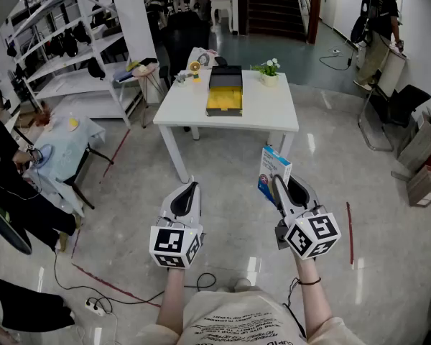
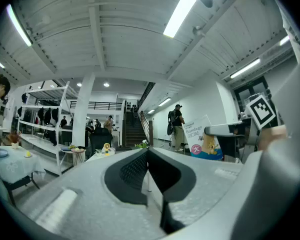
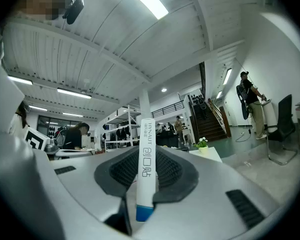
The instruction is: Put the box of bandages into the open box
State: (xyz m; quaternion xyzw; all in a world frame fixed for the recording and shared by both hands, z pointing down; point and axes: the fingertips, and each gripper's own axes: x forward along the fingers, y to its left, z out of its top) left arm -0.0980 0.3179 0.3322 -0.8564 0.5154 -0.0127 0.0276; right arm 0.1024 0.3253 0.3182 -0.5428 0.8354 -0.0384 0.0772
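Note:
My right gripper [image 1: 280, 182] is shut on the box of bandages [image 1: 273, 174], a white and blue carton held upright over the floor. In the right gripper view the box of bandages [image 3: 145, 169] stands edge-on between the two dark pads. My left gripper [image 1: 189, 192] is shut and holds nothing; its pads [image 2: 135, 171] meet in the left gripper view, where the bandage box [image 2: 204, 140] shows at the right. The open box [image 1: 225, 90], black with a yellow inside, lies on the white table [image 1: 273, 113] ahead of me, well beyond both grippers.
A small flower pot [image 1: 270, 71] and other small items stand on the table near the open box. White shelving [image 1: 72, 49] is at the left, a seated person [image 1: 7, 164] at the far left, a standing person [image 1: 379, 34] at the back right. Cables [image 1: 100, 293] lie on the floor.

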